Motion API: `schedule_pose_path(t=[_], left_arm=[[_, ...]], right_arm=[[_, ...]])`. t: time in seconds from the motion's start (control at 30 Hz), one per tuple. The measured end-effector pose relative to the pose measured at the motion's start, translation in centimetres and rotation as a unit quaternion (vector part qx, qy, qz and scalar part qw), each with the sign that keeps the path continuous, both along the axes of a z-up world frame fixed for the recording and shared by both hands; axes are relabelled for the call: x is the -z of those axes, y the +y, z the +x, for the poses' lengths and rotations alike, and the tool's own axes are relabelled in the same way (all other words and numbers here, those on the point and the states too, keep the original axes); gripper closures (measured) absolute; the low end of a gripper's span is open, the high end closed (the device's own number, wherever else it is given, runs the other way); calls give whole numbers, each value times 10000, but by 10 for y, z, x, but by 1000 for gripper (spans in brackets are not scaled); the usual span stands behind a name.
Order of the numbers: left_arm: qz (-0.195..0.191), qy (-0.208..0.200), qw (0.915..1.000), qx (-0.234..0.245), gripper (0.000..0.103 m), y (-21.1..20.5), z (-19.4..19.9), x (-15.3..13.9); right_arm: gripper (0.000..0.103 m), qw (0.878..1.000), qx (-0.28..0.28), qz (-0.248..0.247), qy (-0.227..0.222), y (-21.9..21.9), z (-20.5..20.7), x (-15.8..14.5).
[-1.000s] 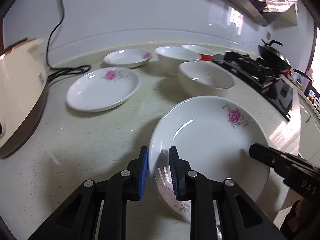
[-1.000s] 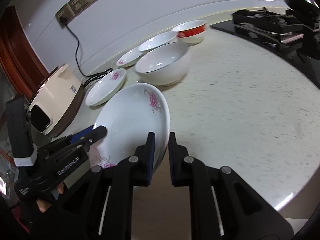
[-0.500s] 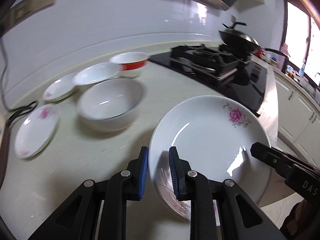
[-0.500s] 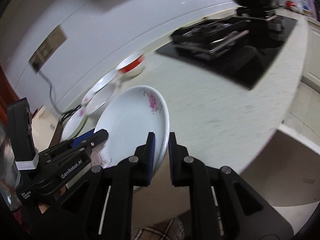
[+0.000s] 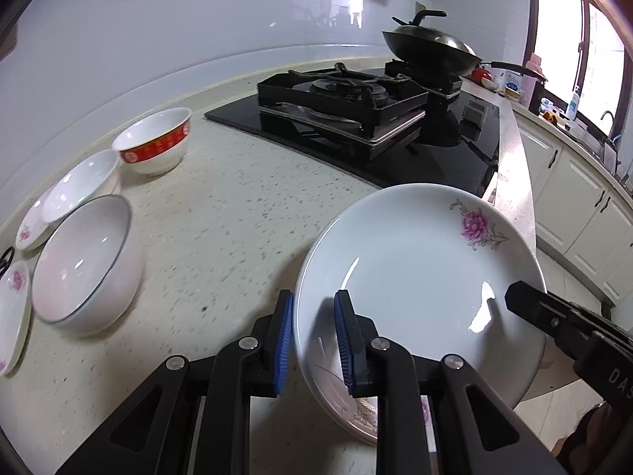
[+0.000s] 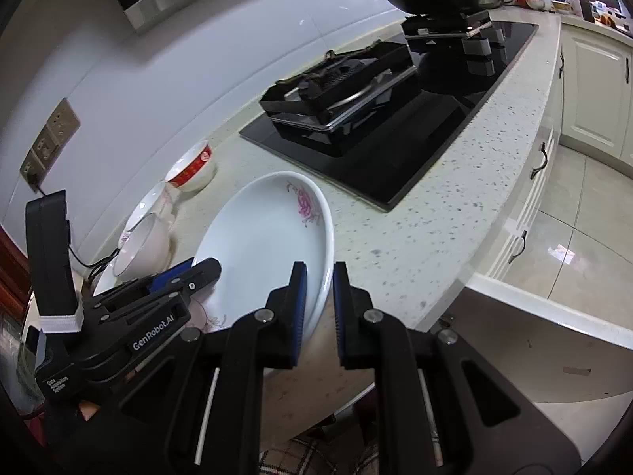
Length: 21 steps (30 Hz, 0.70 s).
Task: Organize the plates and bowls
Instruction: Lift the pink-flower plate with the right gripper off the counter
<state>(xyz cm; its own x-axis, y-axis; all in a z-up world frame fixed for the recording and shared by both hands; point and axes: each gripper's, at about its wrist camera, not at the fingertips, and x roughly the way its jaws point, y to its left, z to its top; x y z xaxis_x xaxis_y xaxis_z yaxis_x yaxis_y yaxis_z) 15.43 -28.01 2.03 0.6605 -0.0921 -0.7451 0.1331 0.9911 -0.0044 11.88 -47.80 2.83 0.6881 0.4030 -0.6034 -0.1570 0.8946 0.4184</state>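
A white plate with a pink flower [image 5: 415, 277] lies on a second flowered plate [image 5: 356, 407], and the pair is held just above the speckled counter. My left gripper [image 5: 313, 301] is shut on the near left rim. From the other side, my right gripper [image 6: 318, 273] is shut on the right rim of the same plate [image 6: 269, 237]. Each gripper shows in the other's view: the right one's fingers [image 5: 554, 316] and the left one's fingers [image 6: 198, 271]. A large white bowl [image 5: 83, 261], a smaller white bowl [image 5: 79, 182] and a red-banded bowl [image 5: 154, 138] stand to the left.
Two small flowered plates [image 5: 27, 229] [image 5: 12, 301] lie at the far left edge. A black gas hob [image 5: 344, 107] with a wok [image 5: 431, 47] stands behind the held plates. The counter's edge [image 6: 514, 213] drops off on the right to white cabinets and a tiled floor.
Both grippers have carried the plates to the right along the counter. The cream appliance and cable have left view and the hob has come close. Neither grip has changed.
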Motion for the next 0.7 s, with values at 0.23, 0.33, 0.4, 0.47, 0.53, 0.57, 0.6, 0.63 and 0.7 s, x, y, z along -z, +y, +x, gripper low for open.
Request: schedule_pose_path(t=[0.23, 0.33, 0.4, 0.47, 0.53, 0.57, 0.6, 0.63, 0.7], left_arm=[[94, -31, 9999, 26, 81, 0, 14, 0], [6, -17, 10000, 52, 81, 1, 16, 1], [-66, -54, 9999, 98, 80, 1, 17, 2], [-200, -17, 9997, 142, 75, 3, 19, 3], [-364, 36, 9992, 147, 67, 7, 19, 5], [-410, 17, 9991, 122, 58, 9, 18, 5], [-450, -30, 9989, 107, 53, 12, 17, 4], [-494, -91, 9987, 91, 45, 16, 15, 3], [-540, -193, 9983, 63, 40, 21, 12, -1]], right_arm=[[87, 9997, -6, 5, 230, 2, 13, 14], [86, 9996, 49, 3, 263, 2, 17, 14], [85, 9996, 103, 6, 246, 1, 19, 14], [84, 9995, 177, -99, 239, 2, 19, 13], [83, 9993, 269, -78, 251, 0, 19, 12], [82, 9990, 362, -96, 227, -1, 19, 10], [80, 9986, 460, -141, 202, -3, 18, 9], [76, 9980, 585, -202, 156, -4, 16, 6], [67, 9973, 694, -233, 45, -6, 14, 1]])
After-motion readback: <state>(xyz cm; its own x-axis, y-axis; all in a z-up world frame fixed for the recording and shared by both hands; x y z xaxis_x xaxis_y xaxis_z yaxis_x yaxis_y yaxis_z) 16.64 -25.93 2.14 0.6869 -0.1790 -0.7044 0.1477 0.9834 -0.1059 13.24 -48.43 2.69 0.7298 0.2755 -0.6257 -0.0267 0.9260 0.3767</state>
